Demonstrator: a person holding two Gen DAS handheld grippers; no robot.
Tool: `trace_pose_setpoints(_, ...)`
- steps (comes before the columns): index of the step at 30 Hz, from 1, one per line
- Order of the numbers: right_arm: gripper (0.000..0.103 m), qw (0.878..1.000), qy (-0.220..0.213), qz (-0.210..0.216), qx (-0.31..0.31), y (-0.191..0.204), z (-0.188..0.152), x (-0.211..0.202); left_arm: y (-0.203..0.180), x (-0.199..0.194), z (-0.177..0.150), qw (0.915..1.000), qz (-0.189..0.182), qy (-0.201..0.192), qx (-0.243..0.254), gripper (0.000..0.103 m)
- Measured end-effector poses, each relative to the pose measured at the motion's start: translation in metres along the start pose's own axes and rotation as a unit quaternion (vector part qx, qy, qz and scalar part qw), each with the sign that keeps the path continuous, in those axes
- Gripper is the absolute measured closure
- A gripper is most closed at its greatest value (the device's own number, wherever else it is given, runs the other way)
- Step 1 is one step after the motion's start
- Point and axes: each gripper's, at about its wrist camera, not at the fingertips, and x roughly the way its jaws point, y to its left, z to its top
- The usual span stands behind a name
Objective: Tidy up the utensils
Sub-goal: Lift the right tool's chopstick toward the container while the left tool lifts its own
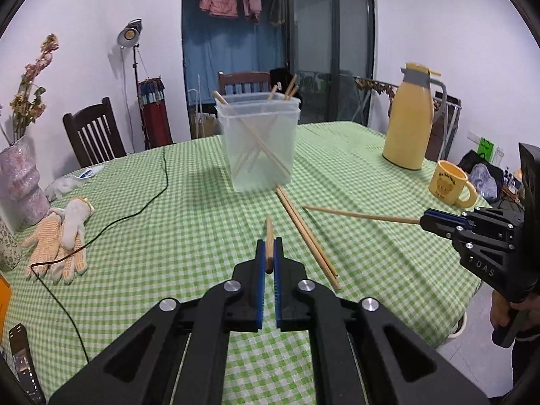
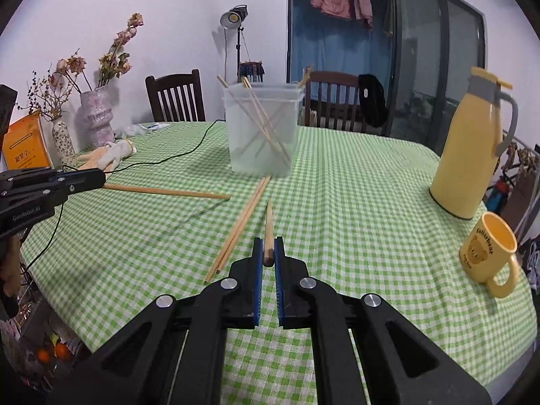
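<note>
- Two chopsticks are in hand, one per gripper; left wrist view first: my left gripper is pinched tight on a chopstick that points at the bin, clear of the desk.
- Same view: a loose pair lies just before the bin; my right gripper clamps another stick.
- Right wrist view: the right gripper nips its stick, aimed at the bin.
- Step, I judge: carrying to the bin. Next I must tip each stick upright over the rim before letting go.
</note>
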Motion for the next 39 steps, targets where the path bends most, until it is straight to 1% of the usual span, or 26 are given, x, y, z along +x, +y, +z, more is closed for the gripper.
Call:
trace_pose_setpoints(10,0.096,0.999,-0.023,-0.002,-0.023,0.005,0.012,-0.023,0.014,-0.03,0.007,0.9996,0.004,-0.028,-0.005,0.102)
trace_pose_setpoints(15,0.096,0.999,-0.029,0.0,-0.03,0.008,0.02,-0.031,0.019,-0.041,0.013,0.9992,-0.001,-0.039,-0.004,0.102)
trace_pose_setpoints(16,0.096,0.999,-0.029,0.002,-0.027,0.007,0.022,-0.033,0.022,-0.042,0.016,0.9992,-0.006,-0.039,-0.007,0.102)
trace_pose_setpoints(21,0.096,0.999,-0.02,0.014,-0.034,0.001,0.038,-0.036,0.03,-0.038,0.027,0.9993,-0.028,-0.024,-0.001,0.102)
trace_pose_setpoints(25,0.096,0.999,-0.013,0.017,-0.038,-0.009,0.059,-0.034,0.039,-0.035,0.044,0.9989,-0.043,-0.017,0.004,0.102)
trace_pose_setpoints(28,0.096,0.999,-0.007,0.029,-0.041,-0.012,0.07,-0.032,0.046,-0.031,0.057,0.9983,-0.057,-0.01,0.003,0.102)
trace_pose_setpoints(36,0.096,0.996,0.029,0.066,-0.05,-0.022,0.103,-0.01,0.062,-0.009,0.088,0.9963,-0.083,0.022,0.009,0.102)
trace_pose_setpoints(39,0.096,0.994,0.045,0.081,-0.056,-0.025,0.12,0.001,0.069,0.004,0.107,0.9946,-0.097,0.035,0.008,0.102)
